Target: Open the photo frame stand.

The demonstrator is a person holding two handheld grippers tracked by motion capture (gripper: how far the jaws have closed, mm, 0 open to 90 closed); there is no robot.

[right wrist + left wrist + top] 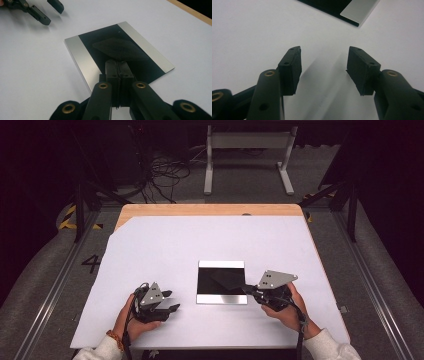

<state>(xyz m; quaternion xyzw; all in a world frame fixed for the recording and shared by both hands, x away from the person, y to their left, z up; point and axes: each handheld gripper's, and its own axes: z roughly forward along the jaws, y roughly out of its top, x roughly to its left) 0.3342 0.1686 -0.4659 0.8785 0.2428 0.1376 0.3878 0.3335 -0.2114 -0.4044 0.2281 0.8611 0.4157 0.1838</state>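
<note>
The right gripper (117, 72) had its fingers pressed together, pinching a dark cloth (117, 48) draped on the black tablet (221, 281) at mid-bench (165, 245); the left gripper (324, 67), fingers spread and empty, hovered just beside the tablet.

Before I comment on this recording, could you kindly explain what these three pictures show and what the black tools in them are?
A person sits at a table with a white top and holds a hand tool with two black jaws in each hand. The high view looks down from above the person. The other two pictures come from small cameras riding on the tools, each looking along its own jaws. The left gripper stands open over the bare table, with nothing between its jaws. The right gripper is shut, its jaws pressed together over the near edge of a flat tablet with a glossy black face and silver strips along two edges. A dark cloth lies on the tablet; whether the jaws pinch its edge I cannot tell.
</note>
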